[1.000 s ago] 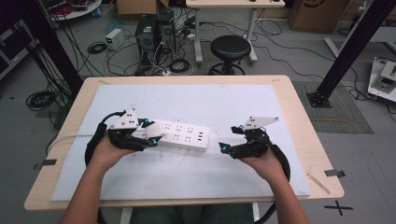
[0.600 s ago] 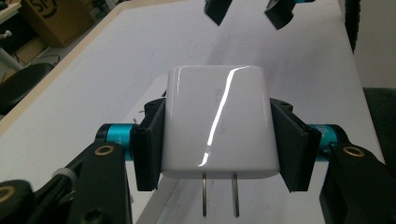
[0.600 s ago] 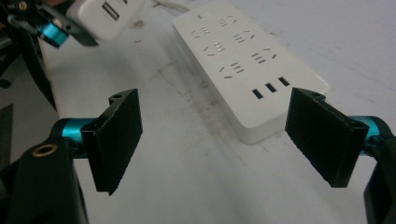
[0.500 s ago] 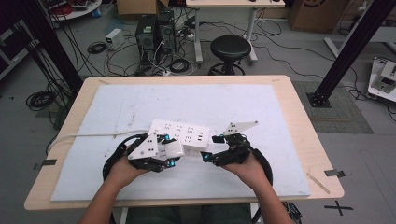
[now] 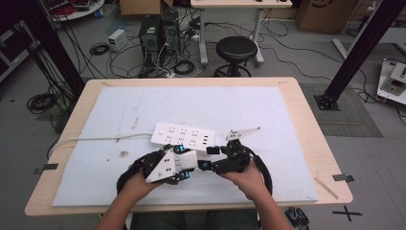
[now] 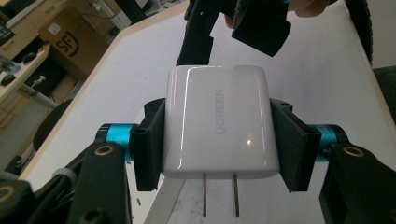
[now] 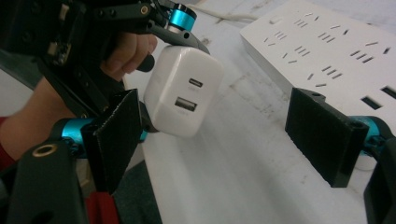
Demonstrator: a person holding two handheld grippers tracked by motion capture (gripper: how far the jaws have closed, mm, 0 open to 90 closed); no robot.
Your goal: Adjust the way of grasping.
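A light wooden tabletop point(image 5: 306, 110) spans the middle of the high view, nearly covered by a white mat point(image 5: 143, 103) with a few dark specks at its lower left. On the mat, just above centre of the frame, lies a white power strip point(image 5: 184, 135) with rows of sockets, its pale cord point(image 5: 91, 140) running off toward the left edge; in the right gripper view the same strip fills the upper right. Below it, at lower centre of the high view, two hands hold the tools close together. The left gripper point(image 5: 184, 163) has its fingers clamped on the flat sides of a white UGREEN charger point(image 6: 220, 123), which in the left gripper view sits mid-frame with its two metal prongs point(image 6: 219, 193) pointing toward the bottom edge. In the right gripper view the charger appears at upper centre, its two ports facing the camera, hanging above the mat just beside the strip. The right gripper point(image 5: 209, 157) has its fingers point(image 7: 327, 135) spread wide apart with nothing between them, their tips just beside the charger.
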